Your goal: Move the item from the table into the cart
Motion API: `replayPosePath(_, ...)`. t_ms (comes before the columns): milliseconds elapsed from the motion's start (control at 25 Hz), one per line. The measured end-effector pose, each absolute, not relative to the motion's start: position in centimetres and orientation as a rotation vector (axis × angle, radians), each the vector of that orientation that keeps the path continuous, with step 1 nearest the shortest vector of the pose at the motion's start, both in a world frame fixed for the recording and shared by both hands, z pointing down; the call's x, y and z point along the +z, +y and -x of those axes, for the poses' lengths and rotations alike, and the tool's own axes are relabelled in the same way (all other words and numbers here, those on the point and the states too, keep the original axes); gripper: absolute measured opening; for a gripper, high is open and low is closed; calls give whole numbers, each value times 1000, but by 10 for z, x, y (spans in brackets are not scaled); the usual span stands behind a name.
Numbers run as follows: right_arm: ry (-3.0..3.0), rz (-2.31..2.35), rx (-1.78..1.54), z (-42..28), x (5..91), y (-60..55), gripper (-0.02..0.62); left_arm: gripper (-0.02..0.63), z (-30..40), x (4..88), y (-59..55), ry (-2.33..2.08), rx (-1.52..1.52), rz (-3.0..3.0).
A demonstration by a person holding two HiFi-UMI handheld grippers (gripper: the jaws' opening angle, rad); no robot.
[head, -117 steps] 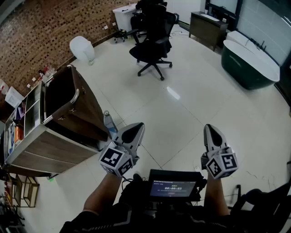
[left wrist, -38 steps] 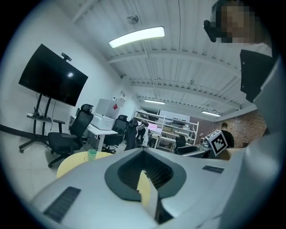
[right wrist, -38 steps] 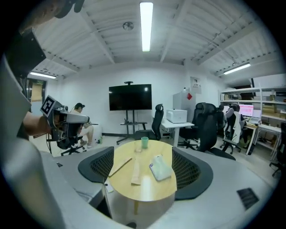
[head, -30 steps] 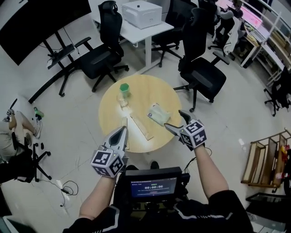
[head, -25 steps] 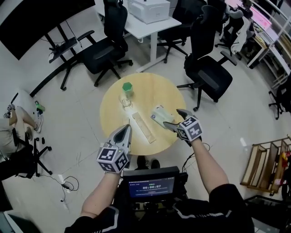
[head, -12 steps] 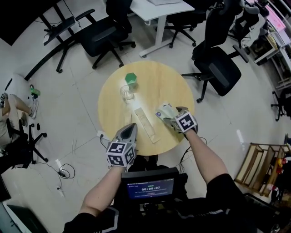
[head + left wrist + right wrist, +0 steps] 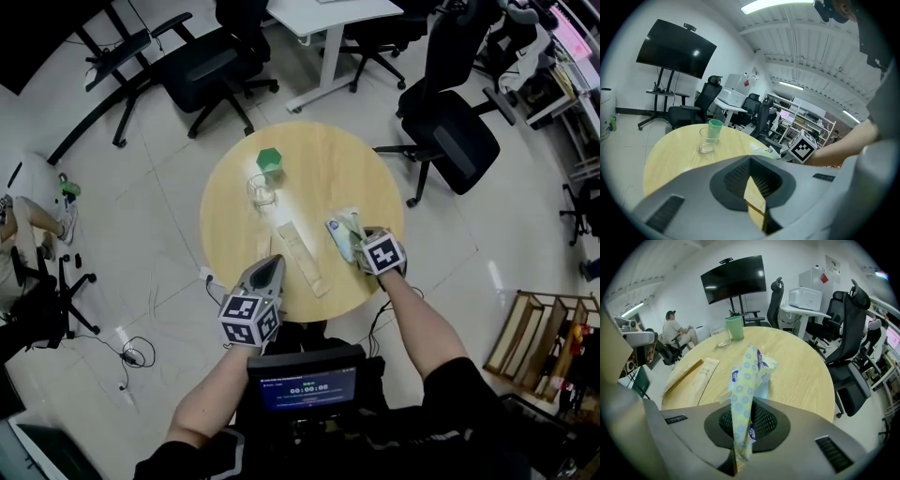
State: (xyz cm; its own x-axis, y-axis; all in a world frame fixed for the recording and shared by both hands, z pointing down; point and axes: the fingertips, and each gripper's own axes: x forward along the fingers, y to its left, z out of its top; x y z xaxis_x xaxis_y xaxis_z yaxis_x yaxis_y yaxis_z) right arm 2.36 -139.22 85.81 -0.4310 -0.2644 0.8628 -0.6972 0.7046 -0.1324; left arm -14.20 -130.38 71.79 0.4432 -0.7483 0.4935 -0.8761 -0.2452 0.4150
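Round wooden table (image 7: 323, 183) in an open office, black chairs (image 7: 459, 141) around its far side. The person stands at the near edge with both arms out. Right gripper (image 7: 358, 246) is angled down over the table's right side; its jaws have just been closing and now pinch a soft tissue packet (image 7: 343, 232), pale with blue dots. In the right gripper view the packet stands on edge, squeezed between the ribbed pads, its far end sticking out over the wood. From overhead it sits at the table's right edge; I cannot tell whether it touches the top. Left gripper (image 7: 267, 270) hovers at the near rim, apart from everything; its jaws are drawn together with only a sliver between them, nothing held. A long flat tan packet (image 7: 300, 255) lies lengthwise between the two grippers. Further back on the left half, a clear glass (image 7: 262, 190) with a green cup (image 7: 269, 161) just beside it. A seated person (image 7: 675, 333) and a dark wall screen (image 7: 733, 277) are beyond the table.
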Motion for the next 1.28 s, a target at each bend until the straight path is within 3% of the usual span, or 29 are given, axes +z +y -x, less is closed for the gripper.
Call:
replayPosePath(240,-2041,-782,647,-36,834,-1390,0,6,132,707,-1306,-1354,249,-2077)
replayPosePath(520,-2208,-917,656,-64,741,-1369,0,6,93,655,-1289,-1361,212,-2140)
replayPosePath(960,-2429,-1364,598,-199,564,-1275,0,6,-37,511,-1262,-1183,71,-2452)
replayPosePath(1280,-2292,-1902,401,-281,470,-1180,0,6,-121,463,-1219,-878,6,-2664)
